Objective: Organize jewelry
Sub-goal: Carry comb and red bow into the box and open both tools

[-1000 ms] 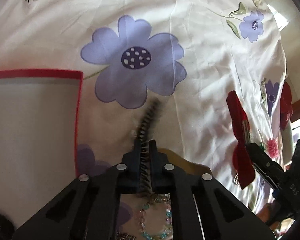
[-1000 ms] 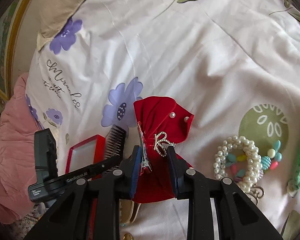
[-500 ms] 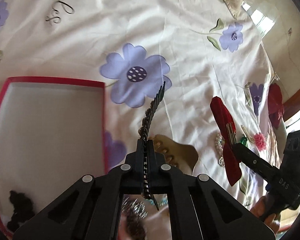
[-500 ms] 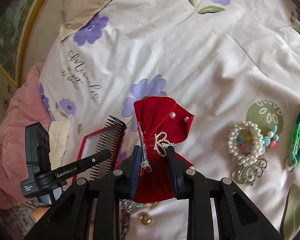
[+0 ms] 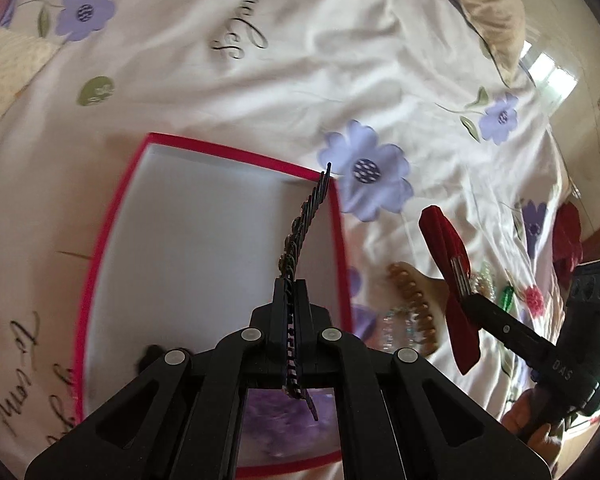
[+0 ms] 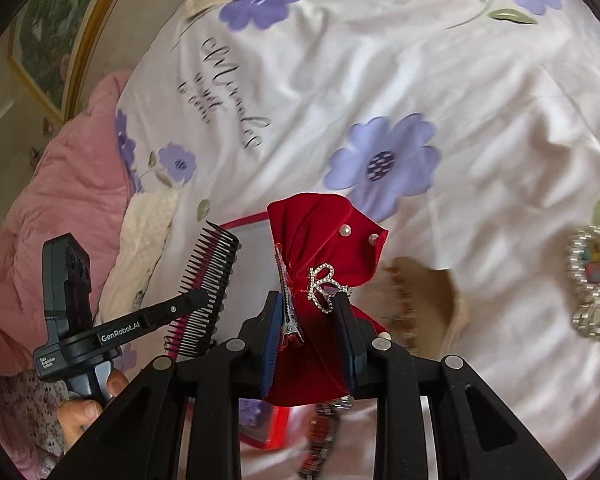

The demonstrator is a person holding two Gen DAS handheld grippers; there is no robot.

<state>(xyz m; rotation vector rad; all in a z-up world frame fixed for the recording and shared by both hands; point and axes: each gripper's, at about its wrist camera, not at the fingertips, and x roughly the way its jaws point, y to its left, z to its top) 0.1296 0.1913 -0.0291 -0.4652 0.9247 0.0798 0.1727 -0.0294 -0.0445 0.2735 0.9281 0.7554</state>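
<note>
My left gripper [image 5: 291, 292] is shut on a black hair comb [image 5: 306, 216], held edge-on above the right part of a red-rimmed box with a white inside [image 5: 204, 240]. In the right wrist view the comb [image 6: 208, 288] and left gripper [image 6: 198, 300] hang over the box [image 6: 248, 226]. My right gripper [image 6: 310, 308] is shut on a red velvet bow clip [image 6: 320, 244] with a crown charm and pearls. The bow [image 5: 450, 280] shows in the left wrist view, right of the box, off the bed.
A floral bedsheet [image 5: 340, 60] covers the bed. A tan claw clip [image 5: 416, 304] lies right of the box, also in the right wrist view [image 6: 428, 304]. A pearl bracelet pile [image 6: 592, 276] lies far right. A dark item [image 5: 150, 358] sits in the box. A pink quilt [image 6: 60, 184] lies left.
Both grippers rose and moved left. The comb now hangs over the box instead of the purple flower. The bow came closer to the box.
</note>
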